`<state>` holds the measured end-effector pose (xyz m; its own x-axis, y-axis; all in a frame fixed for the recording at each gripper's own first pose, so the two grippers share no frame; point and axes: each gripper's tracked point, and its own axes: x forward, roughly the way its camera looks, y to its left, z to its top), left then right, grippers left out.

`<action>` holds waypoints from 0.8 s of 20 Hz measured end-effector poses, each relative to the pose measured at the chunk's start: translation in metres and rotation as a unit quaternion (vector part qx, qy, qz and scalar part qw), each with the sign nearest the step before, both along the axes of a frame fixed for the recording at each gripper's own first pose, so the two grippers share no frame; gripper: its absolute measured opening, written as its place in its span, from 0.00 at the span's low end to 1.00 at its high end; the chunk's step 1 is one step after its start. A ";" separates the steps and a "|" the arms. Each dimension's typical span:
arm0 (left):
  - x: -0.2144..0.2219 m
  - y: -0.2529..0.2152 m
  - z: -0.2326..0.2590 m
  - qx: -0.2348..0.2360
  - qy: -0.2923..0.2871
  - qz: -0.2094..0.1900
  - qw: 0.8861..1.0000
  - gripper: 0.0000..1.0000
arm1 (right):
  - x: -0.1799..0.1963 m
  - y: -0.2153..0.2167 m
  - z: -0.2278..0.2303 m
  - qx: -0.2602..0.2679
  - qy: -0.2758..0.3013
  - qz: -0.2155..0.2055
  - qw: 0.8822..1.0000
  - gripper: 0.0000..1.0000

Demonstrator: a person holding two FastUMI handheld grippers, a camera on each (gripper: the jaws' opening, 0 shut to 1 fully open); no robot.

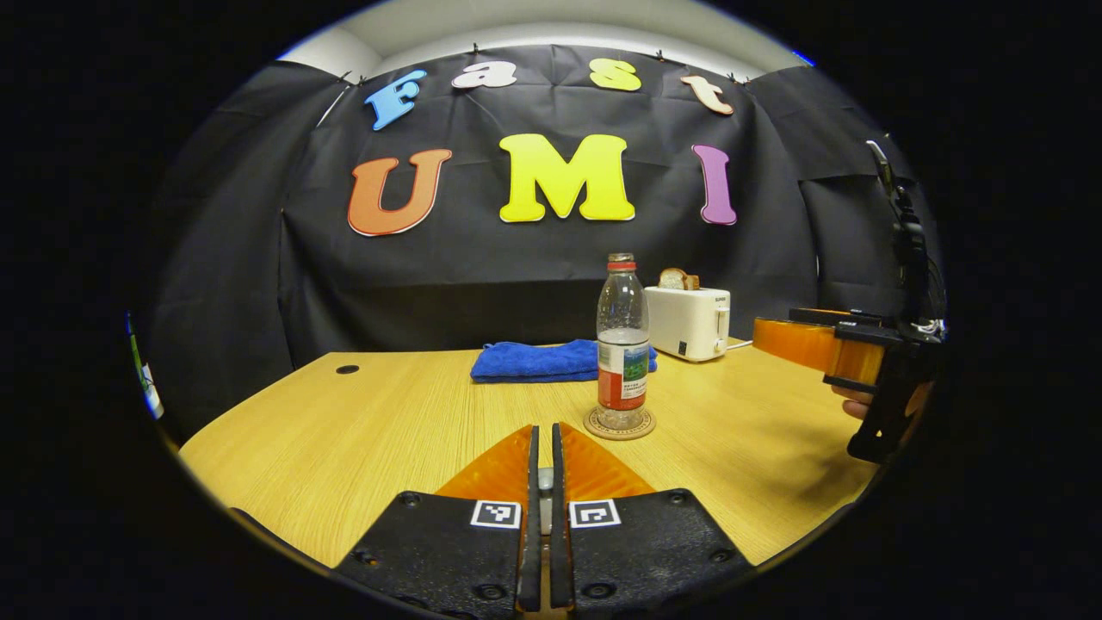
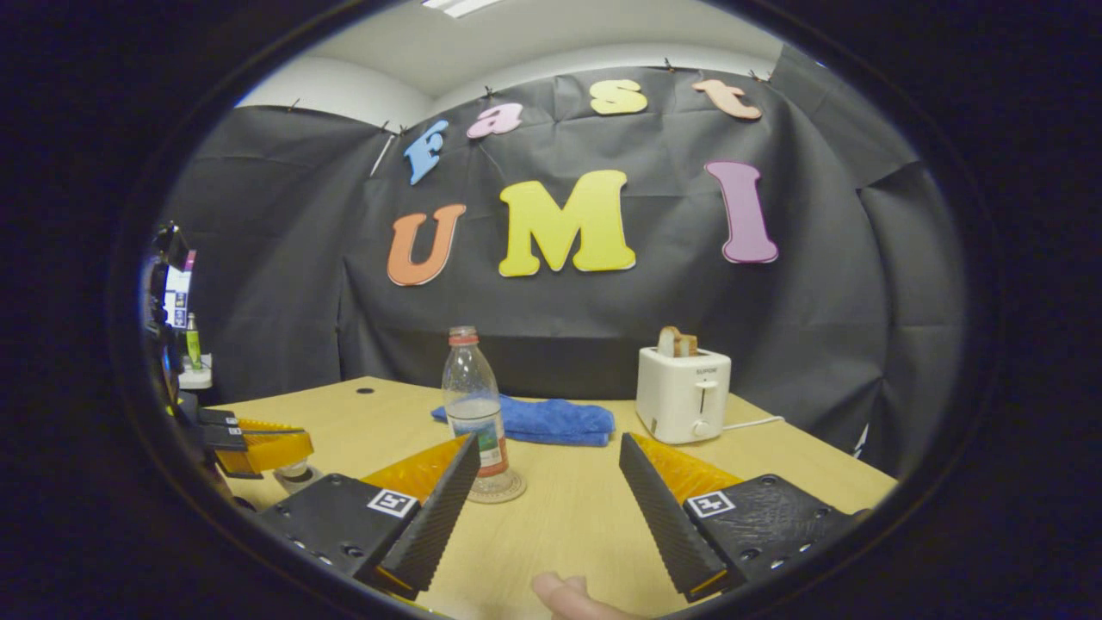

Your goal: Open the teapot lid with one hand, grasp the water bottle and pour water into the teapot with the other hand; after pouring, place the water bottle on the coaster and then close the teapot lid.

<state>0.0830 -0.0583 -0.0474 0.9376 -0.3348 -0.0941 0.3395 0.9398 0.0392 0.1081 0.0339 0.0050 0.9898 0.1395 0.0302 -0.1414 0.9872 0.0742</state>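
Observation:
The clear water bottle [image 1: 622, 344] with a red cap stands upright on the round coaster [image 1: 619, 425] mid-table, partly filled. My left gripper [image 1: 542, 428] is low over the near table, jaws almost together with a small grey piece, apparently the teapot lid's knob [image 1: 542, 479], pinched between them. In the right gripper view the left gripper [image 2: 293, 445] sits at the far left with a pale rounded teapot top [image 2: 297, 473] just under its fingers; the pot's body is hidden. My right gripper [image 2: 548, 443] is open and holds nothing, back from the bottle [image 2: 473, 413] and coaster [image 2: 504, 491].
A white toaster [image 1: 689, 321] with bread in it stands at the back right, a folded blue towel [image 1: 534, 360] behind the bottle. The right gripper [image 1: 775, 340] and the hand holding it hover at the table's right edge. A fingertip [image 2: 568, 596] shows under the right gripper.

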 end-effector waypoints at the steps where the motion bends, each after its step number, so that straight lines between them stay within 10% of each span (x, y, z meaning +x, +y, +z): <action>1: 0.003 0.000 -0.003 -0.002 0.006 0.003 1.000 0.07 | 0.000 0.000 -0.001 0.000 0.000 0.001 1.000 0.97; 16: 0.005 0.004 -0.015 -0.012 0.018 0.028 0.999 0.07 | -0.012 0.006 -0.003 0.010 0.003 0.005 1.000 0.97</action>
<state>0.0876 -0.0542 -0.0629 0.9512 -0.2843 -0.1199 0.2869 0.9580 0.0045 0.0957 0.0396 0.0017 0.9886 0.1481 0.0268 -0.1500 0.9841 0.0951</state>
